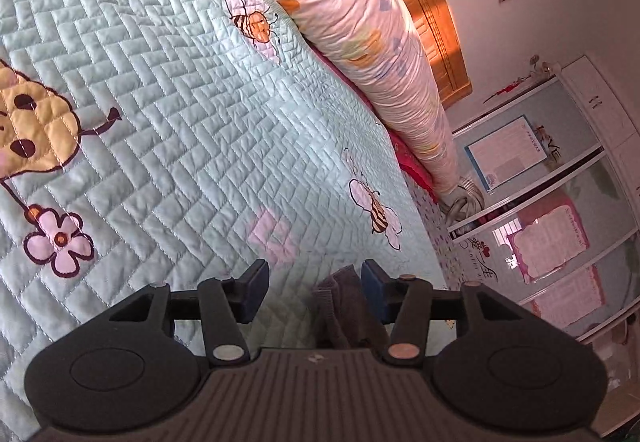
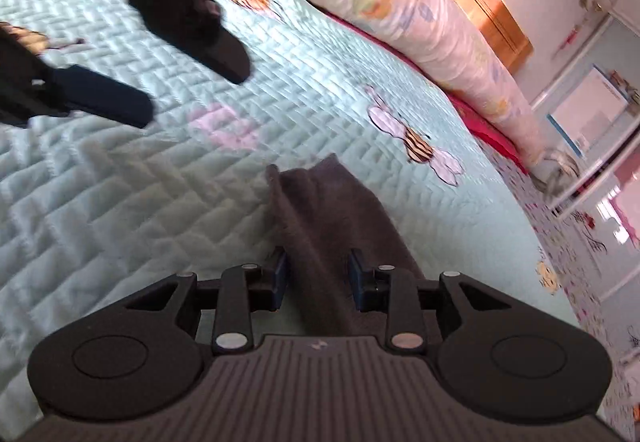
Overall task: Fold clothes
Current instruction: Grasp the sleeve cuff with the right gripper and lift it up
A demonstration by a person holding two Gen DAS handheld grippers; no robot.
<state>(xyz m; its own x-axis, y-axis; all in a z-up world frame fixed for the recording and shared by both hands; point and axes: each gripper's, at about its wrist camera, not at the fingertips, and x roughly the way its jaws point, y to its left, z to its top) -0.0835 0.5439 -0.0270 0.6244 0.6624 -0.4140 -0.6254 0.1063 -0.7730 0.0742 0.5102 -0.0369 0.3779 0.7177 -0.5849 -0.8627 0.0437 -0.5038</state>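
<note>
- Right gripper (image 2: 318,278): jaws are standing narrowly apart around the grey cloth (image 2: 320,210), seemingly guiding it, not pinching.
- Left gripper (image 1: 312,292): jaws are gaping wide; cloth is lying on the bed quilt (image 1: 180,102) for folding.

A pale mint quilted cotton bedspread (image 1: 192,90) looked soft and matt, stitched in a raised herringbone with appliqué bees. A dark grey knitted garment (image 2: 320,218) appeared fuzzy and ribbed. The far floral pillow (image 1: 360,2) seemed smooth, crinkled cloth. Behind it, an orange wooden headboard (image 1: 436,14) shone glossy. Both grippers were matt black plastic with ridged bodies.
</note>
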